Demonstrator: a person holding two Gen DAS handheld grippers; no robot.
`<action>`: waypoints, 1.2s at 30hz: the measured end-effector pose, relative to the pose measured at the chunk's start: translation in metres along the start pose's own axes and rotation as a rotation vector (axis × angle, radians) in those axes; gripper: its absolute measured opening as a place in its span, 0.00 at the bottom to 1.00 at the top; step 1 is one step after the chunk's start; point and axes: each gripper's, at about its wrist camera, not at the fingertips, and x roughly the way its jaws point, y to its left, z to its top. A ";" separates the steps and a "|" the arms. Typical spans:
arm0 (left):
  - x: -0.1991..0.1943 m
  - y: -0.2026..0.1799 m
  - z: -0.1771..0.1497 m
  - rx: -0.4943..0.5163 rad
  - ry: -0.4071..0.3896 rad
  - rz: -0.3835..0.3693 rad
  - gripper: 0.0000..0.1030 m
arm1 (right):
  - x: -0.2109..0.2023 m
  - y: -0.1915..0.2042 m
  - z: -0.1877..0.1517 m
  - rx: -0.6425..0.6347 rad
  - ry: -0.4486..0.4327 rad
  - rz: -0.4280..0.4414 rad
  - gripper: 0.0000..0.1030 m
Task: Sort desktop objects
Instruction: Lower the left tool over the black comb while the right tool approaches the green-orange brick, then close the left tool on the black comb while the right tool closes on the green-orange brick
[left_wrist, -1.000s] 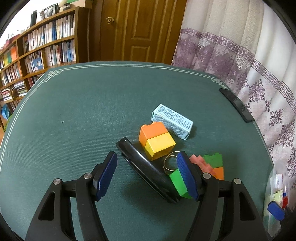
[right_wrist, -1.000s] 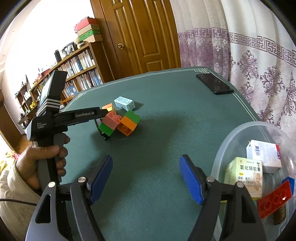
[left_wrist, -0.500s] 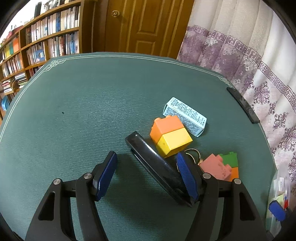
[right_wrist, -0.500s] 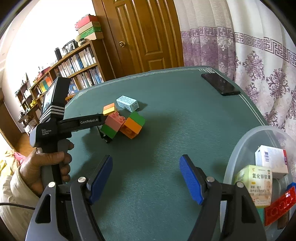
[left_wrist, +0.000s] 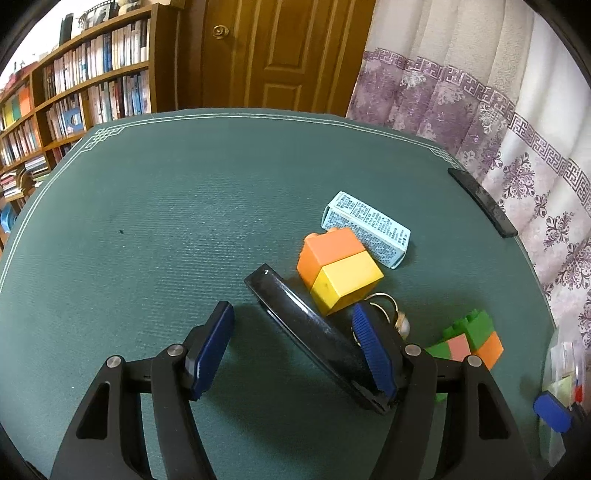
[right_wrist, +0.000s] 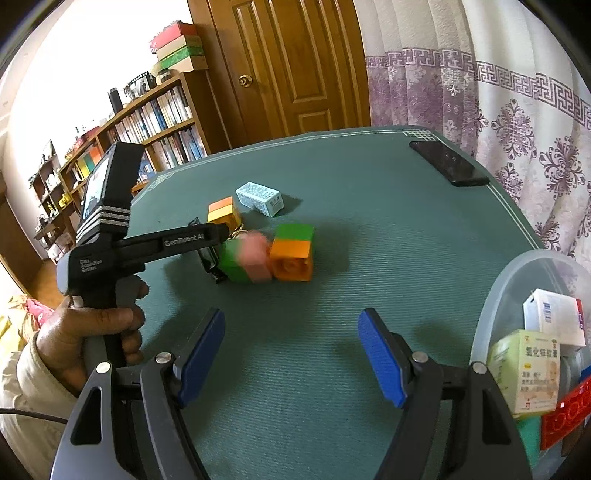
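My left gripper (left_wrist: 293, 349) is open and straddles a long black case (left_wrist: 306, 328) lying slantwise on the green table (left_wrist: 166, 221). Its right pad (left_wrist: 373, 354) sits at the case's near end; the left pad stands well apart from it. Just beyond lie an orange-and-yellow block (left_wrist: 338, 273), a key ring (left_wrist: 386, 306) and a pale blue box (left_wrist: 365, 229). A green, pink and orange block cluster (right_wrist: 273, 251) lies to the right of the case, its pink part blurred. My right gripper (right_wrist: 291, 354) hangs open and empty over bare table.
A clear plastic tub (right_wrist: 513, 280) at the right edge holds medicine boxes (right_wrist: 528, 369) and a red brick (right_wrist: 565, 413). A black phone (right_wrist: 448, 168) lies near the far right corner. A hand (right_wrist: 85, 332) grips the left tool's handle. A bookshelf, door and curtain stand behind.
The left gripper has moved in over the black case, so the case now lies between its jaws. The block cluster has shifted to the right of it. The right gripper barely moved.
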 end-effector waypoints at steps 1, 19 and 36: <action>-0.001 0.002 0.000 -0.001 0.002 -0.001 0.68 | 0.000 0.000 0.000 0.001 0.001 0.000 0.76; -0.009 0.011 -0.014 -0.005 -0.022 0.054 0.68 | 0.016 -0.002 0.007 0.027 0.021 -0.049 0.76; -0.008 0.011 -0.014 -0.012 -0.032 0.044 0.68 | 0.062 -0.007 0.023 0.009 0.054 -0.150 0.69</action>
